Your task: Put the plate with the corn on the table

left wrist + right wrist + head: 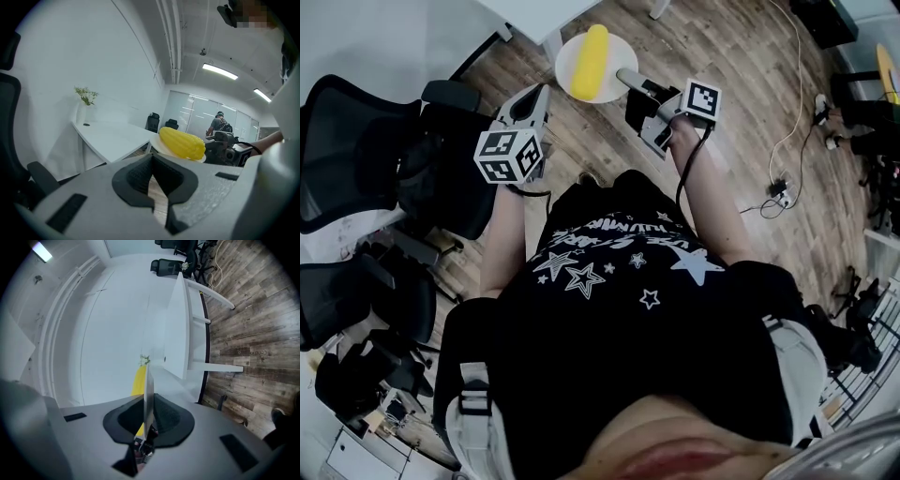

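A white plate (574, 56) with a yellow corn cob (591, 61) on it hangs in the air above the wooden floor, short of the white table (534, 14). My right gripper (628, 80) is shut on the plate's right rim. In the right gripper view the plate (148, 380) stands edge-on between the pads, with the corn (138, 380) behind it. My left gripper (539, 94) is level with the plate on its left, apart from it, shut on nothing. From the left gripper view the corn (182, 143) lies just past the closed jaws, with the table (110, 138) beyond.
Black office chairs (356, 150) crowd the left side. A vase with a sprig (84, 105) stands at the table's far end. A white cable (787, 141) trails over the floor on the right. A person (220, 124) stands far off in the room.
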A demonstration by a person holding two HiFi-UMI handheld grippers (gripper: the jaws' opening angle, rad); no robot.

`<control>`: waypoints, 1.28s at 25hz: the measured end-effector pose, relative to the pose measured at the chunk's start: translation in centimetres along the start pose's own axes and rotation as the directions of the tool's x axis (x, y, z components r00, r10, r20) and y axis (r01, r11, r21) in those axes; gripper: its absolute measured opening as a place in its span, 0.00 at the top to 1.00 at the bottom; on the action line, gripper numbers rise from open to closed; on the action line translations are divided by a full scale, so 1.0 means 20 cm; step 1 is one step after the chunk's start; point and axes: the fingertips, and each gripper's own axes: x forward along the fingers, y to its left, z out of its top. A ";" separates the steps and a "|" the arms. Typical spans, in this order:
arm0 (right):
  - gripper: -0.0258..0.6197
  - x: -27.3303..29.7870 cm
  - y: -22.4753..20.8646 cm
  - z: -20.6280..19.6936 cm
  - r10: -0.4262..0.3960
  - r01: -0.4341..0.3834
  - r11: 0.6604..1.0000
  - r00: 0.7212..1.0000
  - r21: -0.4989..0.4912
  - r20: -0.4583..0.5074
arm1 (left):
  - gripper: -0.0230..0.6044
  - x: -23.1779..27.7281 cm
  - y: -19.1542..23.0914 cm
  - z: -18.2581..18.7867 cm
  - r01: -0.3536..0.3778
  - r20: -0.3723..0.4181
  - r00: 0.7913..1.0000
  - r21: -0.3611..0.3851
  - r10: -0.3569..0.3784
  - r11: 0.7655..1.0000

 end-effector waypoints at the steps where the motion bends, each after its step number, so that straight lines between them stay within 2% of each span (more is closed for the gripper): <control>1: 0.91 0.00 0.00 0.00 0.001 -0.001 1.000 1.000 0.003 0.001 | 0.95 0.00 0.00 0.01 0.001 0.001 1.000 -0.001 -0.001 1.000; 8: 0.91 0.03 0.01 0.04 0.005 -0.005 1.000 1.000 0.019 0.010 | 0.95 0.02 0.02 0.01 0.003 -0.005 1.000 -0.003 -0.003 1.000; 16: 0.90 0.11 -0.01 0.18 0.013 -0.012 1.000 1.000 0.023 -0.023 | 0.95 0.10 0.09 0.05 -0.045 -0.008 0.999 -0.009 0.045 0.999; 29: 0.90 0.34 -0.08 0.62 0.038 -0.035 0.999 0.994 0.031 -0.103 | 0.95 0.46 0.22 0.23 -0.119 0.002 0.993 -0.014 0.119 0.993; 32: 0.90 0.39 -0.09 0.79 0.045 -0.043 0.999 0.991 0.020 -0.129 | 0.95 0.62 0.23 0.29 -0.140 0.005 0.990 -0.013 0.140 0.990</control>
